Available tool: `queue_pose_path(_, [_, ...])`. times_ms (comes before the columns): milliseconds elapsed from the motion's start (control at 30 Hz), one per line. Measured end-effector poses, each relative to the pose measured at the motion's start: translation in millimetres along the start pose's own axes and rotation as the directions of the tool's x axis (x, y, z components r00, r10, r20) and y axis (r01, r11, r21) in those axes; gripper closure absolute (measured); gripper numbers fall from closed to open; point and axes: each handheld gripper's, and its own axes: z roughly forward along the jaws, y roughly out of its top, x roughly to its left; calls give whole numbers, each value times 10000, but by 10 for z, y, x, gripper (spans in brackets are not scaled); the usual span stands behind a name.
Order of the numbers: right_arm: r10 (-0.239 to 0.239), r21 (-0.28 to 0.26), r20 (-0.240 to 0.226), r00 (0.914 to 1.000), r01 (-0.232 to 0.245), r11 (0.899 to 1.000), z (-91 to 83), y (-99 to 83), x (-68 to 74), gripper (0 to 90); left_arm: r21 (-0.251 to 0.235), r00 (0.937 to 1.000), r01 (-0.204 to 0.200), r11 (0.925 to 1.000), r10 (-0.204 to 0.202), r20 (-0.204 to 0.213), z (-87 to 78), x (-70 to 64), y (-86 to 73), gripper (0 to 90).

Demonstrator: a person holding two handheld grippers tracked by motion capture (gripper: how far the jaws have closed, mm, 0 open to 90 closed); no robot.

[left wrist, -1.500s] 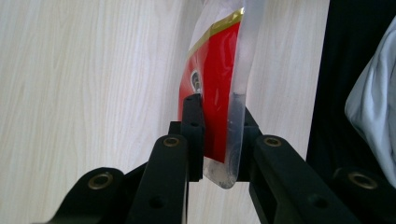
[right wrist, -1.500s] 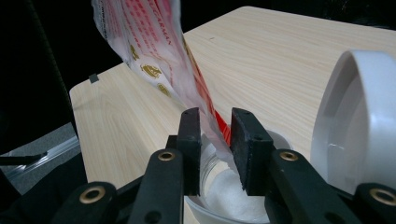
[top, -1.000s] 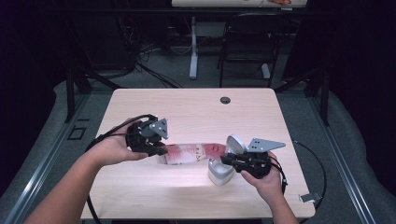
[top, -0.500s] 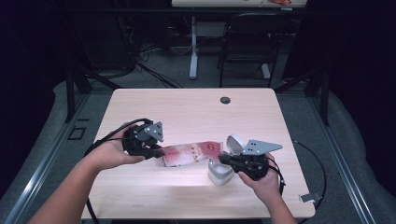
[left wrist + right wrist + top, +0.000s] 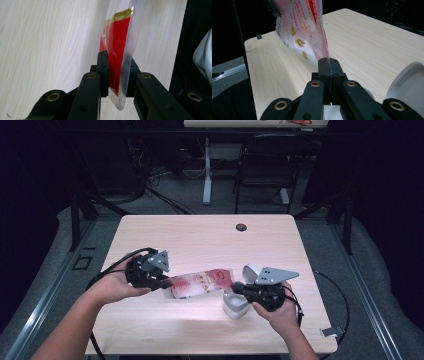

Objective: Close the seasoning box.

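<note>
**Packet held taut a little nearer the person**

Both hands have drifted slightly toward the near side since the earlier frame, the packet [image 5: 201,283] still stretched between them. The left gripper [image 5: 165,282] pinches the packet's clear sealed end; the right gripper [image 5: 234,285] is pressed together on the opposite edge. The packet hangs just above the table [image 5: 200,237], mid-width and toward the near half. A white container [image 5: 234,304] stands just below the right gripper. The far half of the table lies open, bar a small dark hole [image 5: 241,227] near the far edge.
</note>
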Motion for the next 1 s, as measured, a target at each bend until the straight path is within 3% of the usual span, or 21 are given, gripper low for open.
queue_pose_path(167, [-210, 200, 90, 9997, 208, 9996, -14, 78, 1, 900, -70, 9999, 51, 10000, -50, 138, 74, -3, -49, 808])
queue_pose_path(400, [-908, 873, 246, 9956, 883, 9923, -11, 250, 49, 900, -157, 9995, 270, 9995, -268, 135, 175, 2, -139, 813])
queue_pose_path(1000, [-1378, 1604, 208, 9902, 1327, 9781, 77, 543, 70, 900, -504, 9955, 899, 9947, -882, 357, 444, 19, -348, 829])
